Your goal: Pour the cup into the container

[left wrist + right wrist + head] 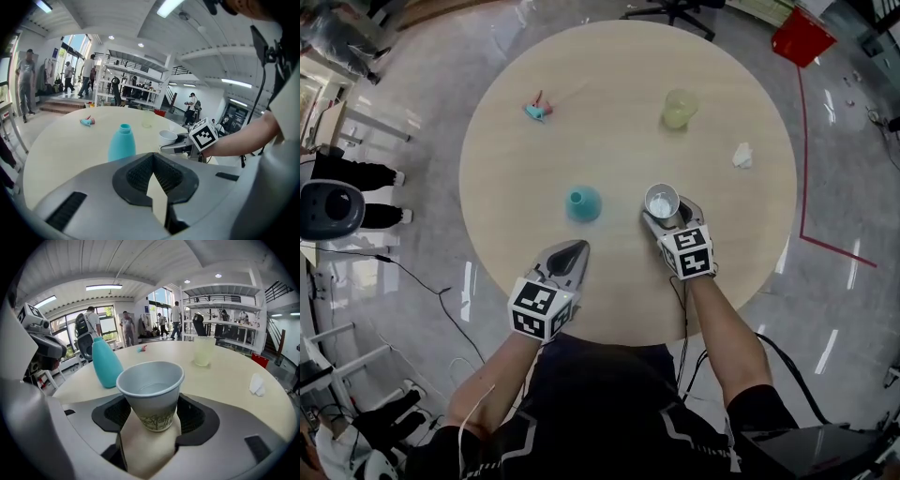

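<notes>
A white paper cup [661, 201] with clear liquid in it stands upright between the jaws of my right gripper [664, 214], near the table's front right. In the right gripper view the ribbed pads press the cup [152, 394] on both sides. The container, a teal bottle [583, 202] with an open neck, stands just left of the cup, also seen as the bottle [106, 363] and the bottle [122, 143]. My left gripper [572, 251] hangs shut and empty over the table's front edge, below the bottle.
On the round wooden table [534, 122], a pale yellow-green cup [680, 109] stands at the far right. A crumpled white tissue [742, 156] lies near the right edge, and a small teal and pink object [538, 110] at the far left. People walk in the hall behind.
</notes>
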Action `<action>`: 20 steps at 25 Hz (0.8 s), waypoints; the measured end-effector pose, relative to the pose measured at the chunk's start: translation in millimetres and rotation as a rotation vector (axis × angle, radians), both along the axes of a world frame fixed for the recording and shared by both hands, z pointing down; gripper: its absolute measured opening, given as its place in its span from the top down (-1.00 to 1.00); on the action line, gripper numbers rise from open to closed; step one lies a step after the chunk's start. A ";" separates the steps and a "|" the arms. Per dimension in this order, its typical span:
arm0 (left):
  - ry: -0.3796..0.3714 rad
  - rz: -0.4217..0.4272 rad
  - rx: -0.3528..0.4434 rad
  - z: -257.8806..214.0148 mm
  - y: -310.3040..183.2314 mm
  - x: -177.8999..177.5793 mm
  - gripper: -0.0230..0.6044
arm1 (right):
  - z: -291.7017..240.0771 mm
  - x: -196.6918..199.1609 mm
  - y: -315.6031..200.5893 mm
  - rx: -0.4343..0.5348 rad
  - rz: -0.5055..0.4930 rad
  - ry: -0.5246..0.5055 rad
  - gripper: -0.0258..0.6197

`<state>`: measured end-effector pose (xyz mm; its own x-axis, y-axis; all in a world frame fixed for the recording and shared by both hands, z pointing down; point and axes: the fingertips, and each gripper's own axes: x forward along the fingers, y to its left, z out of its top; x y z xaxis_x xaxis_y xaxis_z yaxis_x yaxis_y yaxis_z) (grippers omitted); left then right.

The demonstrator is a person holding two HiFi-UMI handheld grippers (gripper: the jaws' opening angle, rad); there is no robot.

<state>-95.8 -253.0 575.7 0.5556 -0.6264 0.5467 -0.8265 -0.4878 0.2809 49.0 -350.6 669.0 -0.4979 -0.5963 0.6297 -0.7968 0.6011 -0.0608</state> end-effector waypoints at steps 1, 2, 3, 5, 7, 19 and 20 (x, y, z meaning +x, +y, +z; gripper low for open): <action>-0.005 0.006 -0.002 -0.1 1.4 0.3 0.92 | 0.5 0.7 0.0 0.004 0.004 -0.007 -0.04; -0.011 0.013 -0.001 -0.6 2.8 0.8 0.92 | 0.8 1.2 -0.1 0.007 0.008 -0.016 -0.04; -0.017 0.020 0.001 -1.0 4.0 1.5 0.92 | 1.0 1.6 -0.4 0.009 0.013 -0.026 -0.04; -0.024 0.026 0.005 -1.3 6.0 3.1 0.92 | 1.4 2.2 -0.7 0.008 0.029 -0.050 -0.04; -0.021 0.028 0.003 -1.7 7.1 4.9 0.93 | 2.2 3.1 0.6 0.005 0.043 -0.066 -0.04; -0.044 0.047 0.066 -17.7 5.9 2.3 0.93 | 14.2 8.5 18.1 -0.080 0.054 -0.060 -0.04; -0.040 0.048 0.074 -20.5 5.2 2.4 0.92 | 11.7 10.7 19.0 -0.075 0.058 -0.056 -0.04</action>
